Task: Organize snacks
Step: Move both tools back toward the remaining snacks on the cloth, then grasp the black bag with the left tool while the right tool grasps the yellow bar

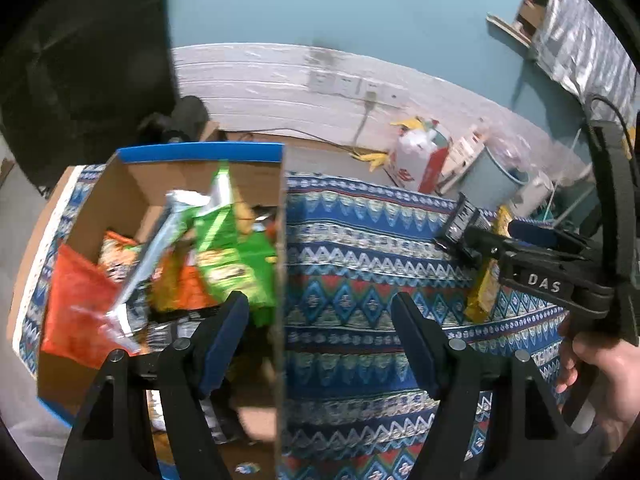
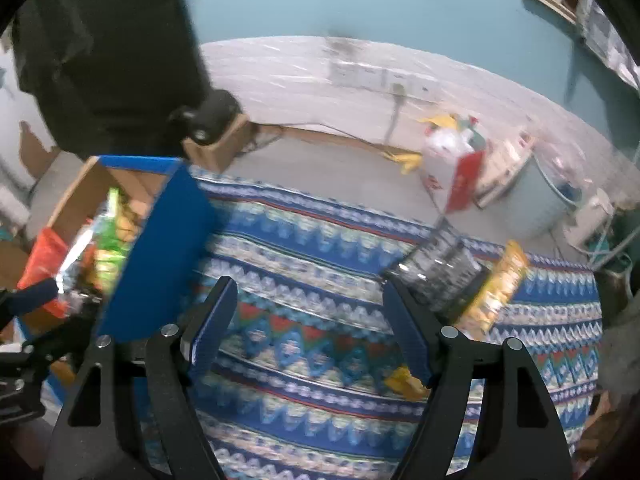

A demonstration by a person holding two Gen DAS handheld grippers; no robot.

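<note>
Over on the left, the box (image 1: 132, 196) sits on the patterned cloth (image 1: 360, 240), stuffed with snack bags, a green bag (image 1: 228, 256) on top and an orange bag (image 1: 76, 304) at its left side. The left gripper (image 1: 320, 334) hangs above the box's right wall, jaws wide apart with nothing between them. Further right, the right gripper (image 2: 310, 326) is spread just as wide over bare cloth, gripping nothing, while 2 bags lie near its right finger, a dark bag (image 2: 436, 272) and a yellow bag (image 2: 496, 292) overlapping it.
</note>
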